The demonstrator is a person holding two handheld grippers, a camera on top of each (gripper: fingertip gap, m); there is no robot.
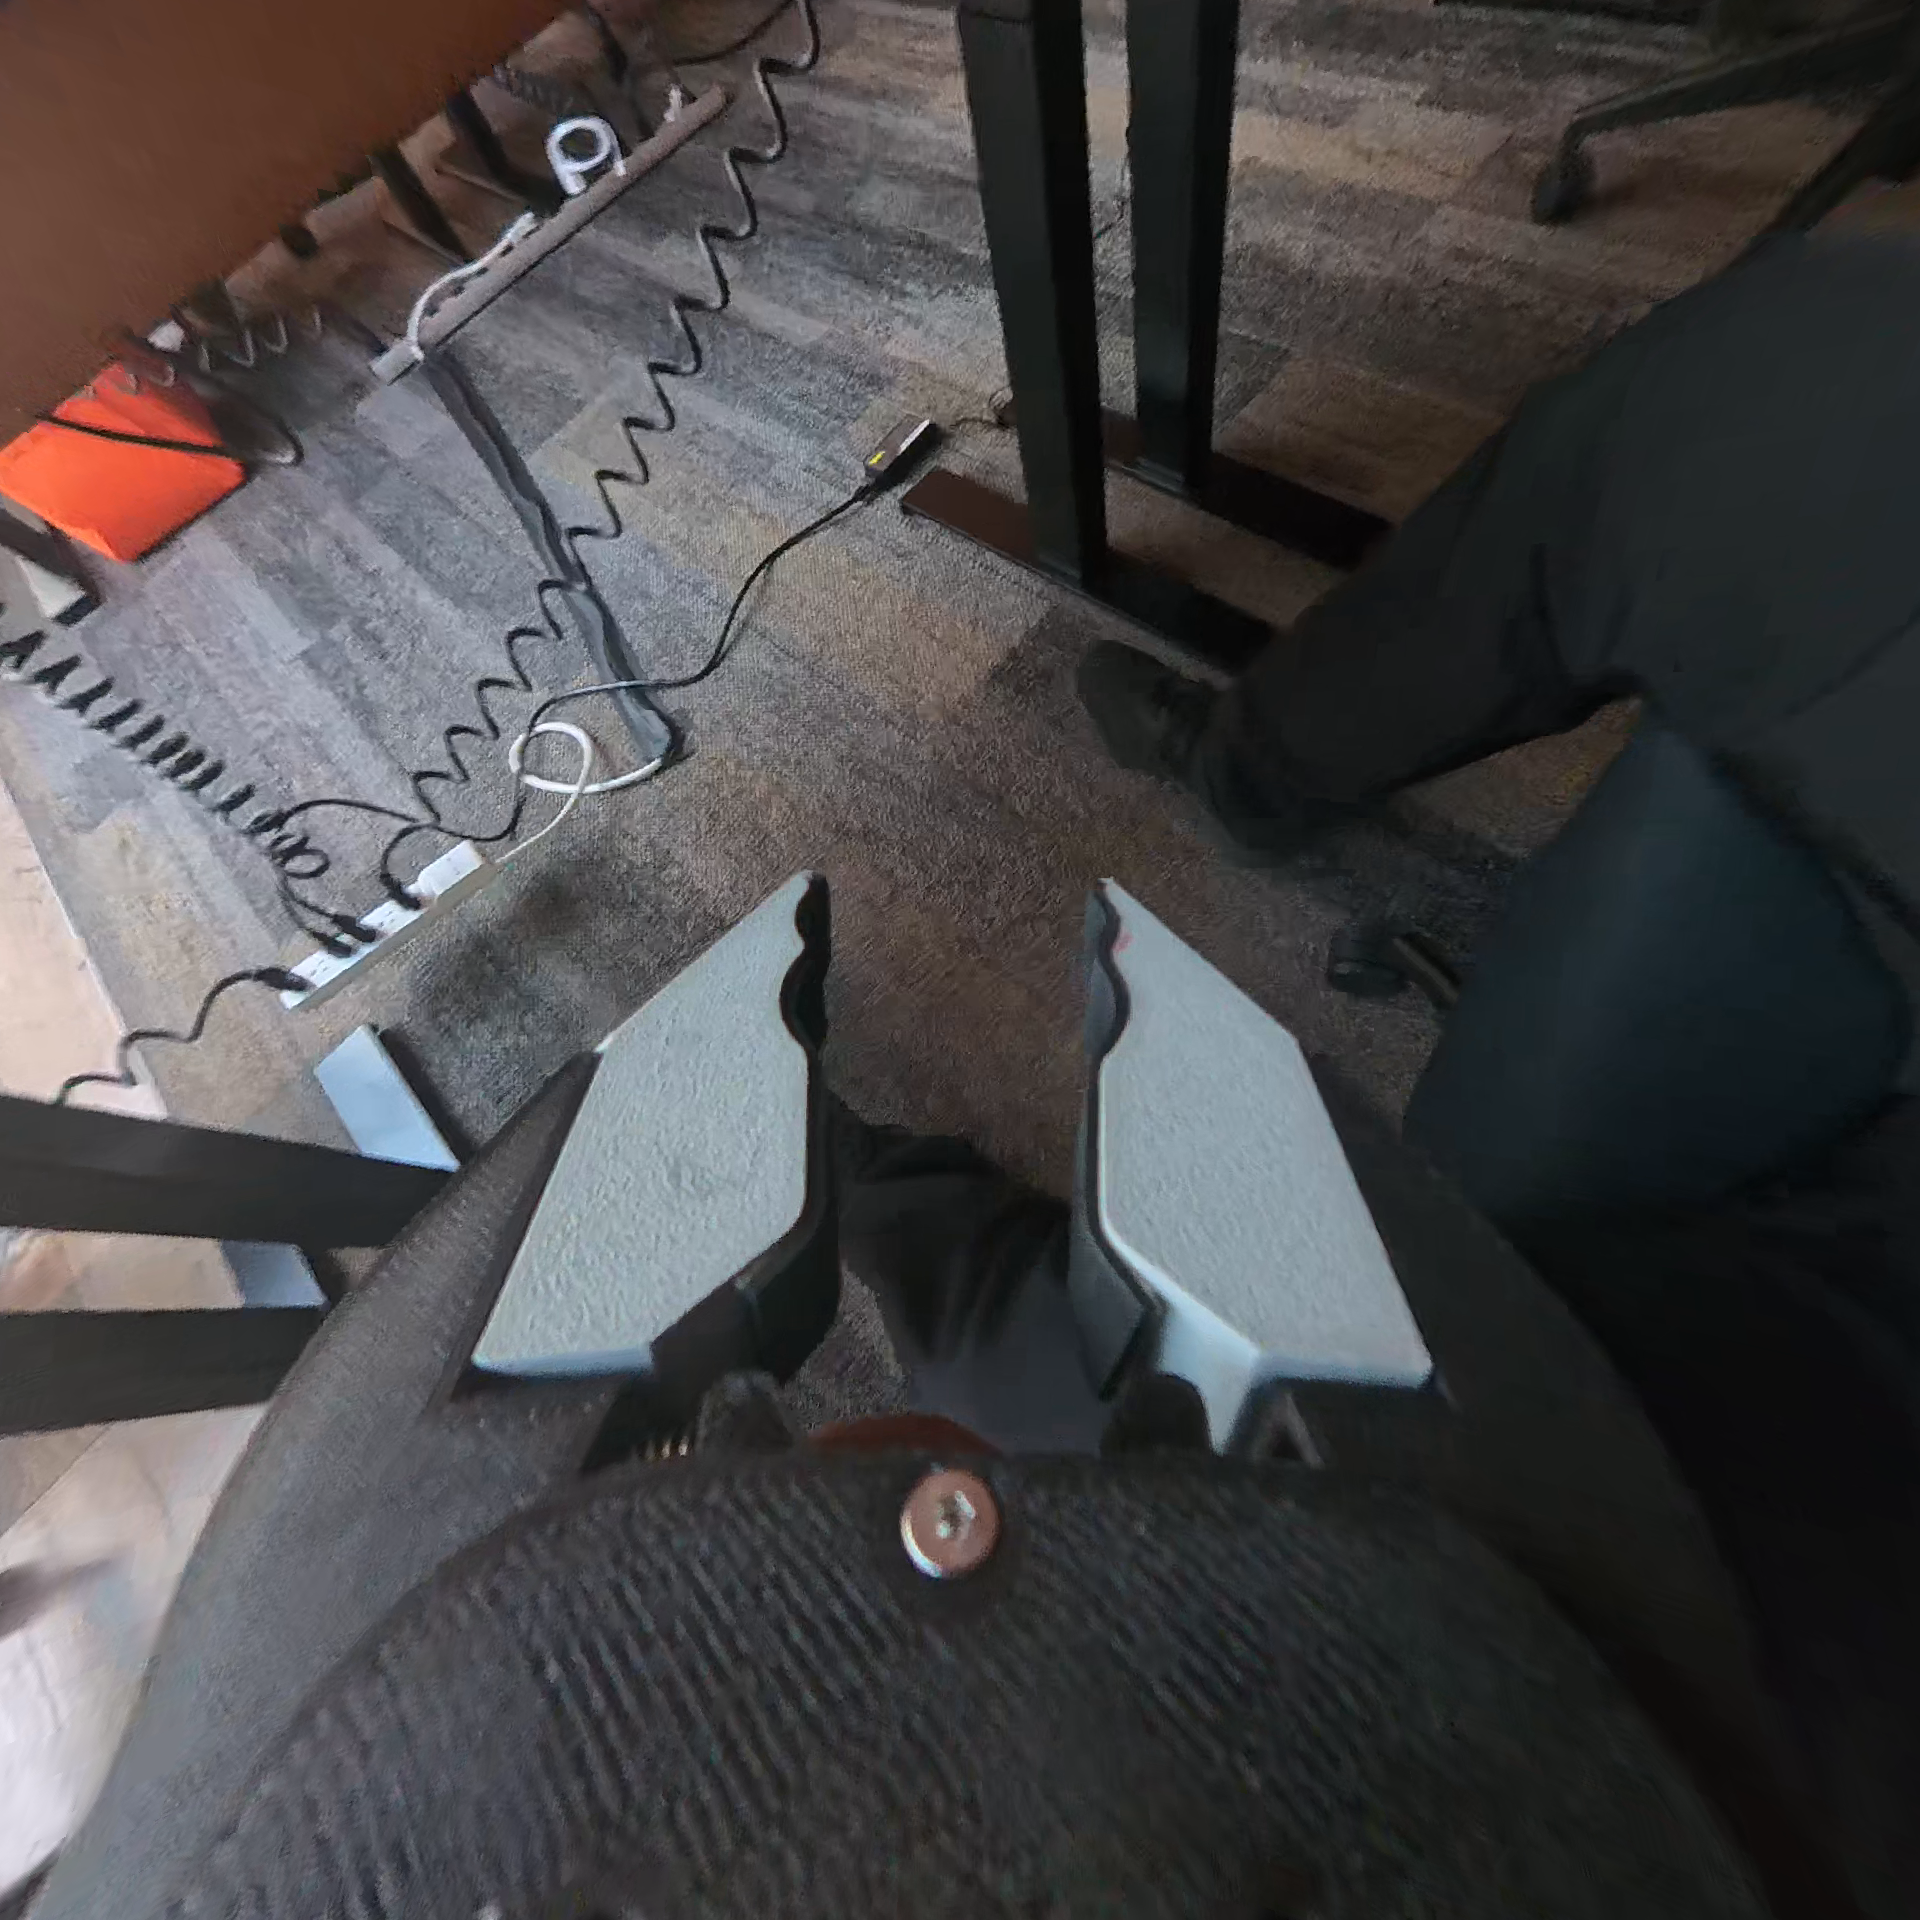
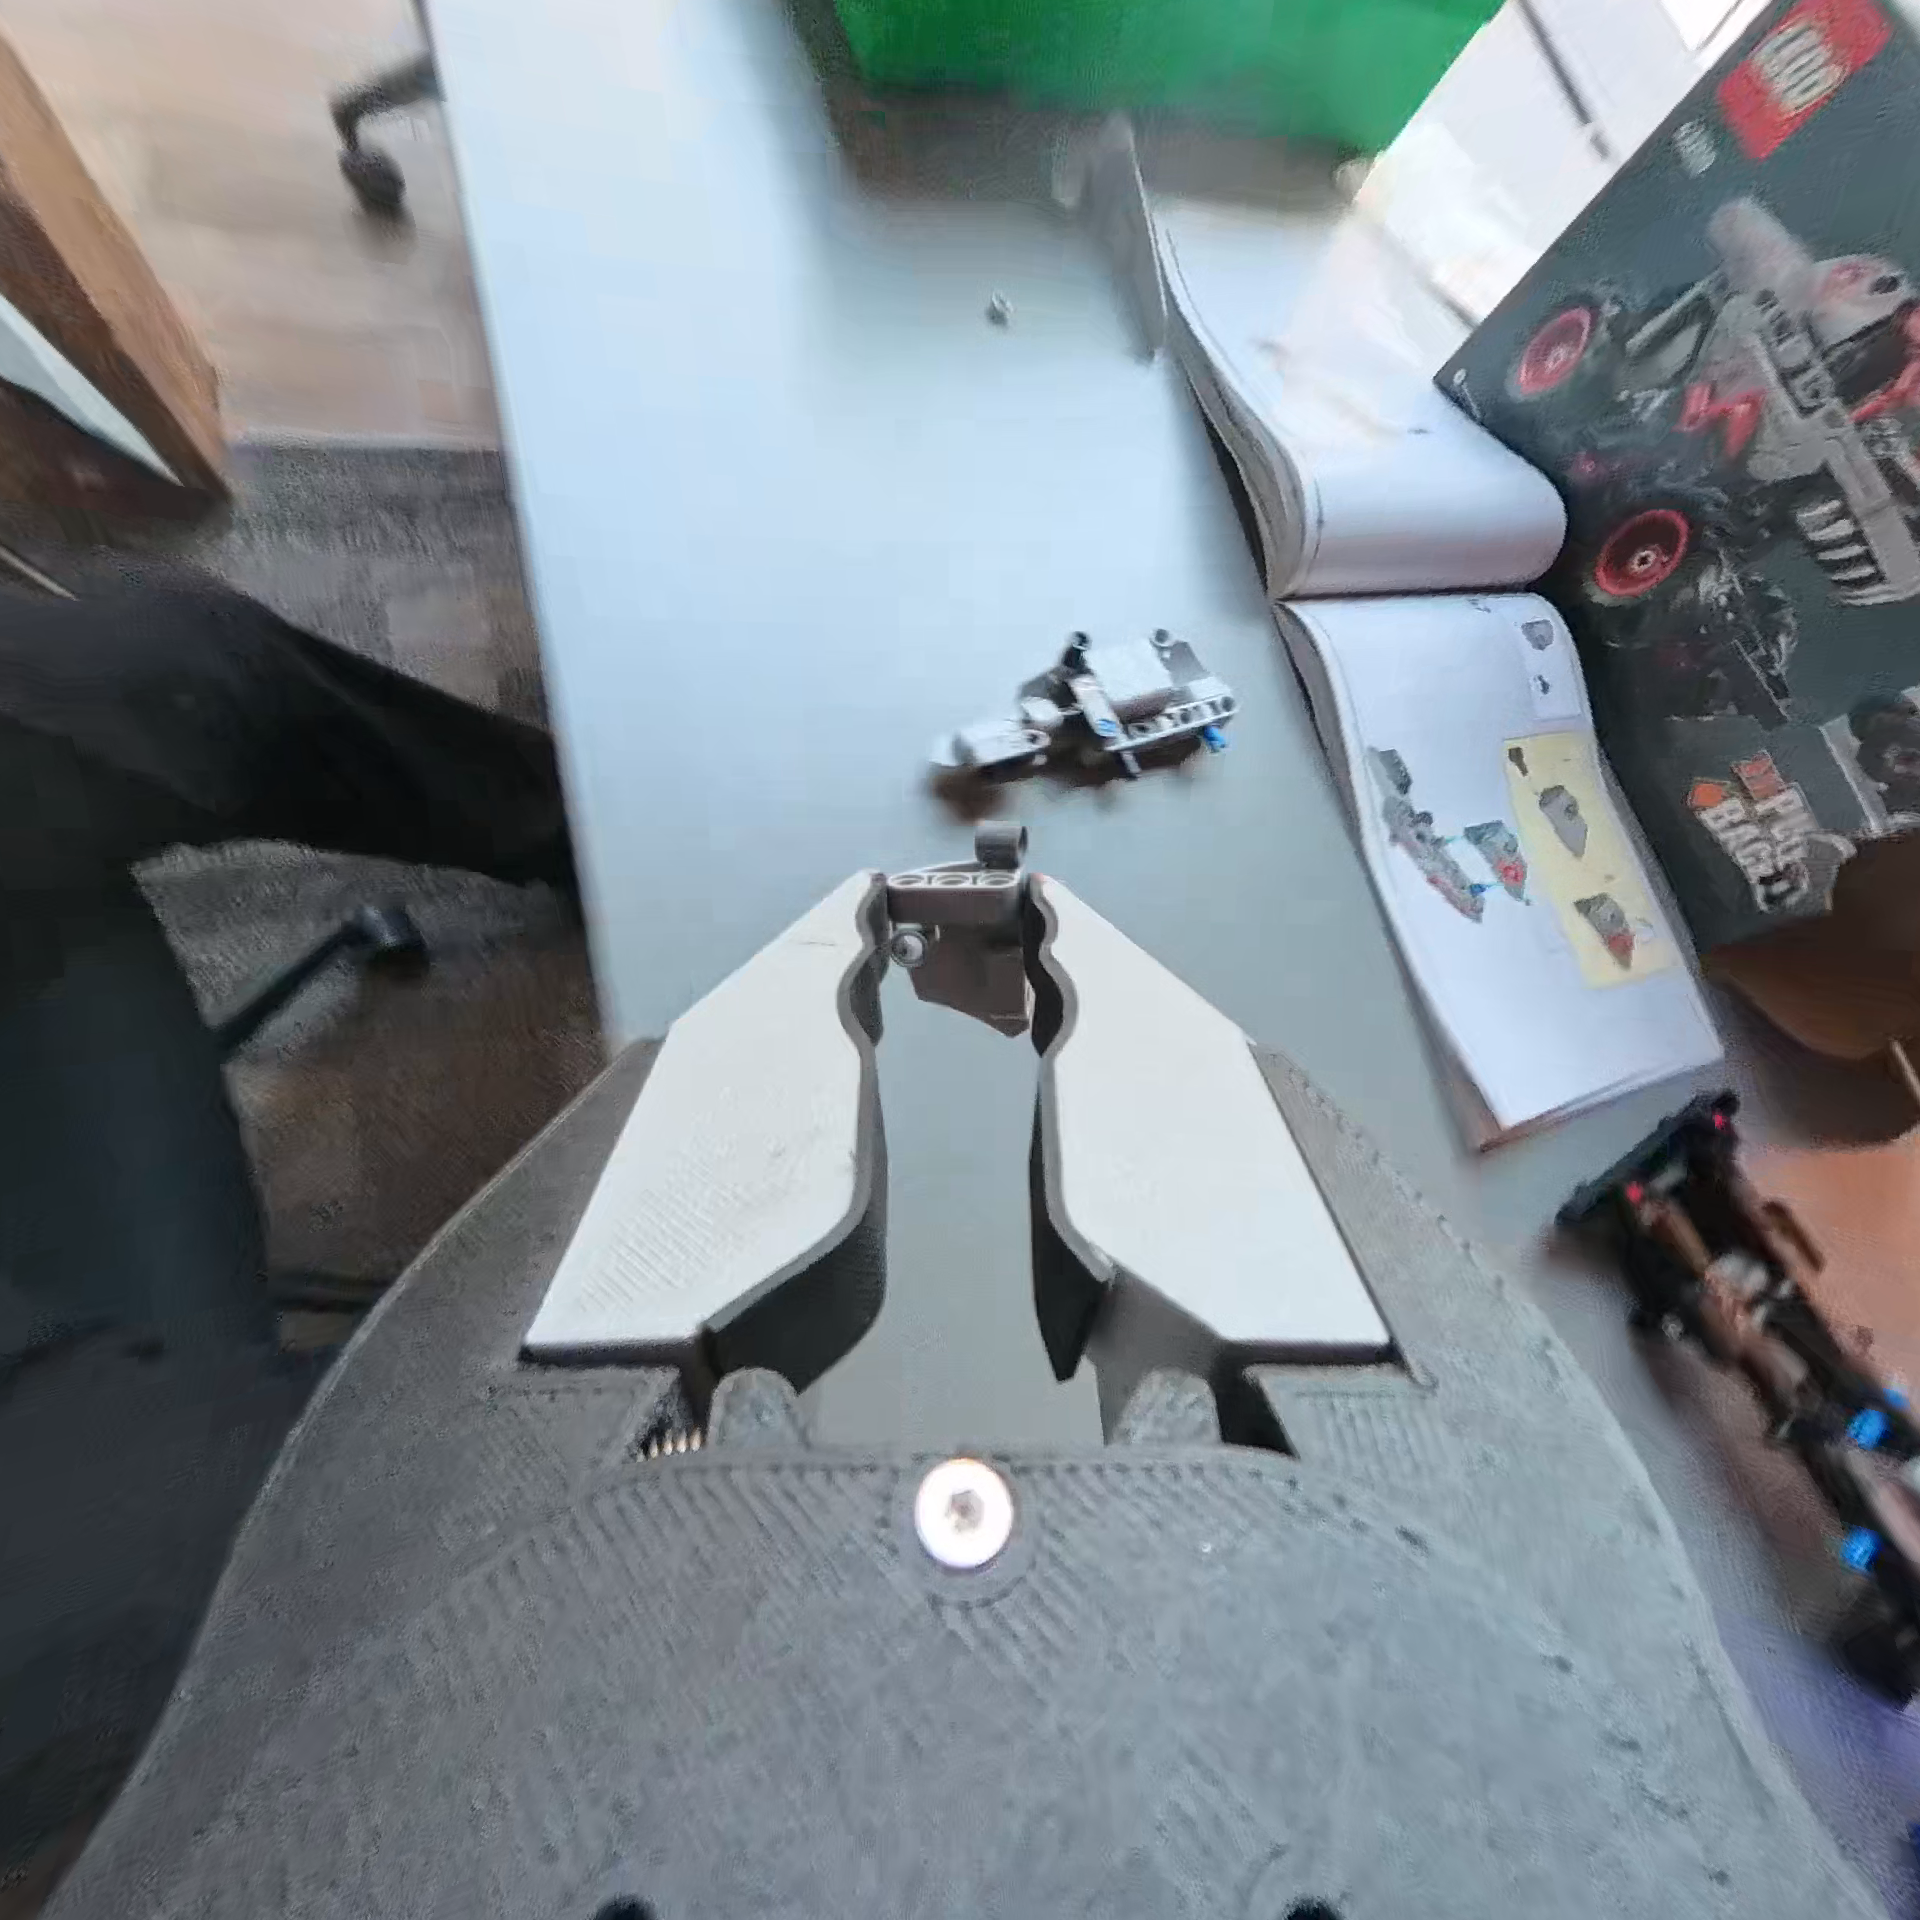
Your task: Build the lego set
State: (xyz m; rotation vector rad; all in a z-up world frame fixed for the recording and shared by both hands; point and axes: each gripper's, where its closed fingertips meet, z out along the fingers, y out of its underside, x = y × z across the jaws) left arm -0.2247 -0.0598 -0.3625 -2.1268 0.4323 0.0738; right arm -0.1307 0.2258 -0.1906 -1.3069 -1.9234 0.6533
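Observation:
My right gripper (image 2: 954,896) is shut on a small dark grey lego part (image 2: 961,935) and holds it above the grey table (image 2: 727,520), near its left edge. A grey lego sub-assembly (image 2: 1091,701) with blue pins lies on the table just beyond it. A longer black and brown lego chassis (image 2: 1756,1340) with blue pins lies at the right. The open instruction booklet (image 2: 1475,831) lies right of the sub-assembly. My left gripper (image 1: 956,904) is open and empty, held below table height and pointing down at the carpet (image 1: 883,665).
The lego box (image 2: 1745,468) stands at the far right. A tiny loose piece (image 2: 1000,308) lies far back on the table, a green thing (image 2: 1091,52) behind it. On the floor are a power strip (image 1: 395,925), cables, black desk legs (image 1: 1049,312), and a person's legs (image 1: 1662,831). Across from one pair of fingers to the other is roughly 35 cm. The tiny loose piece (image 2: 1000,308) lies around 25 cm away from my right fingertips.

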